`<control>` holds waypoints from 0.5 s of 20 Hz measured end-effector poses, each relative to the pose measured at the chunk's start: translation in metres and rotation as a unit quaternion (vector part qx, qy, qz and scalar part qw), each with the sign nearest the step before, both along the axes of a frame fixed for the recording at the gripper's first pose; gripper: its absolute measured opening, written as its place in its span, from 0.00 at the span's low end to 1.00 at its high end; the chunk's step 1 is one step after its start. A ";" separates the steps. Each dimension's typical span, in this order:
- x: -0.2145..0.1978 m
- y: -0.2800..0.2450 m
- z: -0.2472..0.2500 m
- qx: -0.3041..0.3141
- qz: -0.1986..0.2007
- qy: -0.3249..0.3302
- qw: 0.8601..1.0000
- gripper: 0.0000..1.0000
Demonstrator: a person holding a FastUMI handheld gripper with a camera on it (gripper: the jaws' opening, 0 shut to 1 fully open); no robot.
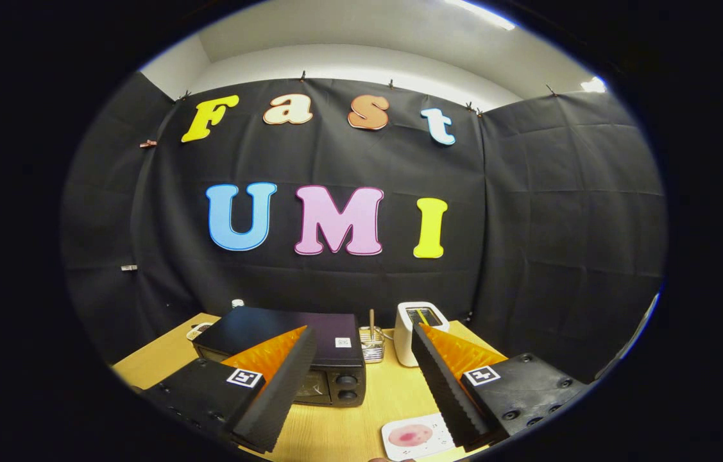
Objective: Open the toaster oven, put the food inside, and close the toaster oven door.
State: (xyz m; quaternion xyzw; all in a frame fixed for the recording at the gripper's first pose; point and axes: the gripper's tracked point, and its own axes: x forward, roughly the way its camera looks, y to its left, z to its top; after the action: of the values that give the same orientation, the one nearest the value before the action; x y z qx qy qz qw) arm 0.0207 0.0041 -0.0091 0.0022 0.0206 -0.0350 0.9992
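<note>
We see the hand-held gripper held above the near part of the light wooden counter, aimed level toward the back wall, its two fingers spread wide with nothing between them but bare counter. The black box-shaped toaster oven sits just ahead of the left finger, which covers part of its front; its two dark round knobs show at the front's right end, and we cannot tell from here how the door stands. The small white square plate carrying a pink round piece of food lies on the counter's near edge, just beside the right finger. Beyond the fingers a white slot toaster and a small wire basket stand near the oven's right side. Open counter runs between oven and plate.
</note>
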 end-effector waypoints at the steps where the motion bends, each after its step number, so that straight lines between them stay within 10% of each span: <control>1: 0.003 0.005 -0.002 0.001 0.002 0.002 1.000 0.98; 10: 0.040 0.053 -0.022 0.027 0.024 0.038 0.999 0.98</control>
State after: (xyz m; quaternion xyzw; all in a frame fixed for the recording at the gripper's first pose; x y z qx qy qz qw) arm 0.0609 0.0571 -0.0316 0.0271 0.0597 -0.0104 0.9978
